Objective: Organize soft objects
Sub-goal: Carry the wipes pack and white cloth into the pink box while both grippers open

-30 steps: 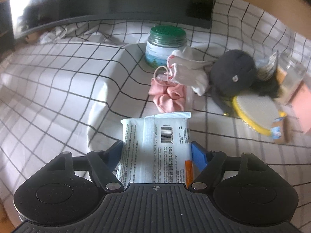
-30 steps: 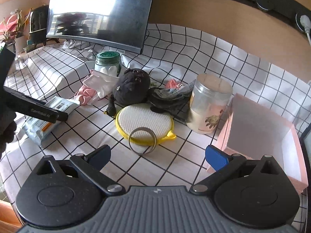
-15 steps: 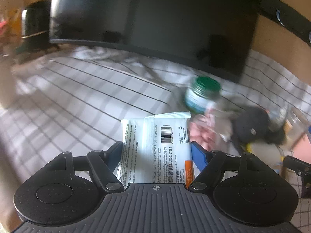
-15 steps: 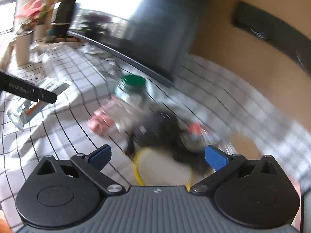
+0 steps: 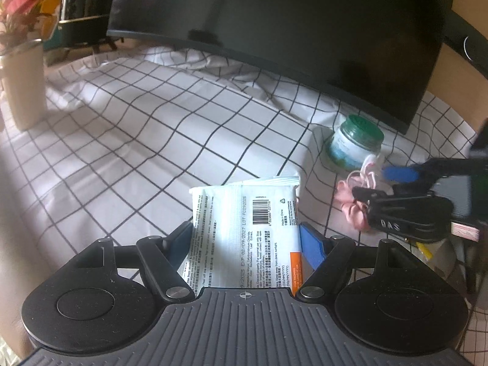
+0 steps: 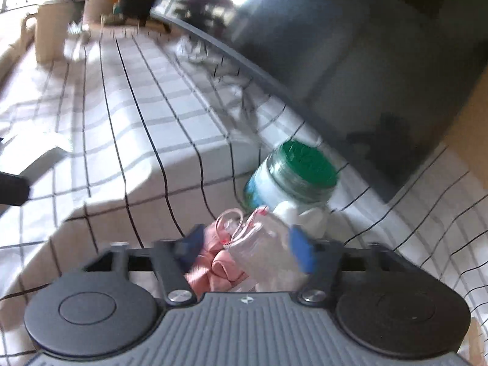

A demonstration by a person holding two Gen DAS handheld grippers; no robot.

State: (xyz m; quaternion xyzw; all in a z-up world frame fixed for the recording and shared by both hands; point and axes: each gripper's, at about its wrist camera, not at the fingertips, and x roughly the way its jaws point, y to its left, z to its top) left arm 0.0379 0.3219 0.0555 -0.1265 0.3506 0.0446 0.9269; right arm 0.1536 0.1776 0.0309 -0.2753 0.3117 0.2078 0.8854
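My left gripper (image 5: pixel 245 236) is shut on a white wet-wipes pack (image 5: pixel 244 225) with a barcode, held above the checked tablecloth. My right gripper (image 6: pixel 245 244) has its jaws around a pink scrunchie (image 6: pixel 218 267) and a clear pouch with a pink cord (image 6: pixel 262 253); they lie between the blue fingertips (image 6: pixel 300 248). In the left wrist view the right gripper (image 5: pixel 373 183) is over the pink scrunchie (image 5: pixel 350 207). The right wrist view is blurred, so I cannot tell whether those jaws grip.
A green-lidded jar (image 6: pixel 289 177) stands just behind the scrunchie, also in the left wrist view (image 5: pixel 353 145). A large dark monitor (image 5: pixel 289 30) spans the back. A cream mug (image 5: pixel 24 85) and a plant (image 5: pixel 18 12) are at far left.
My left gripper lifted the wipes pack and swung left. My right gripper dropped low to the scrunchie and pouch, and its jaws narrowed around them.
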